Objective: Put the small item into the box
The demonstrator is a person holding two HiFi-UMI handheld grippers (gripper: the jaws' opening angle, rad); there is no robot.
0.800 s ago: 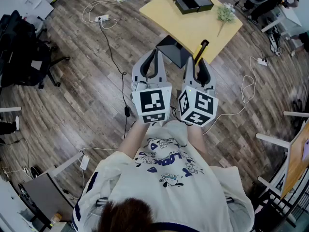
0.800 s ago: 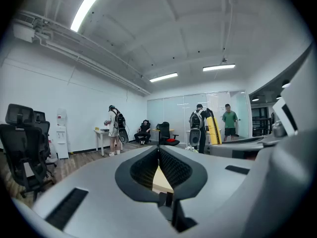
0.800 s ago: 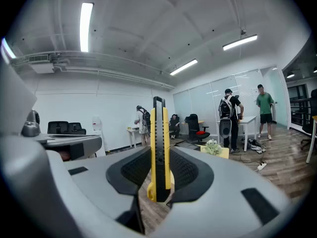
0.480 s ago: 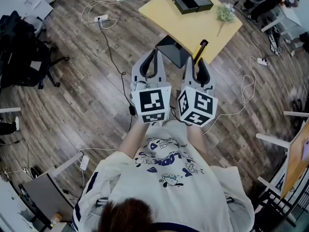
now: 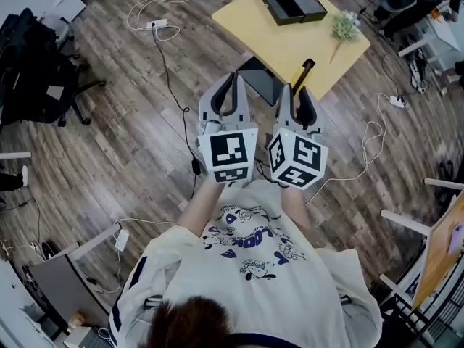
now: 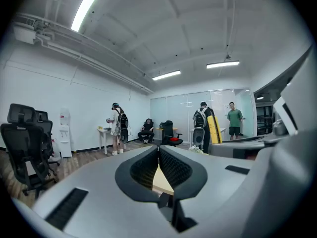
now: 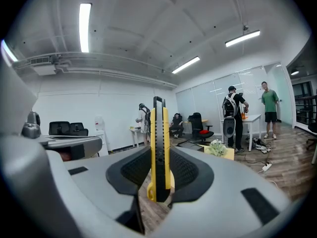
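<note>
A yellow-and-black utility knife (image 5: 303, 75) stands upright between the pads of my right gripper (image 5: 296, 91), which is shut on it. In the right gripper view the knife (image 7: 158, 133) sticks up well past the right gripper (image 7: 158, 155). My left gripper (image 5: 233, 78) is beside it at chest height, its tips together with nothing in them; the left gripper view shows the left gripper (image 6: 158, 150) the same way. An open black box (image 5: 291, 0) lies at the far side of a yellow table (image 5: 283, 38), well ahead of both grippers.
A green plant sprig (image 5: 345, 26) lies on the table's right corner. A dark base (image 5: 259, 78) sits under the table's near edge. Cables and a power strip (image 5: 165, 25) trail over the wood floor. Black office chairs (image 5: 32, 71) stand at left. Several people (image 7: 233, 115) stand in the room.
The table and floor have drifted slightly right and down in the head view. Both grippers keep the same pose, with the knife still held.
</note>
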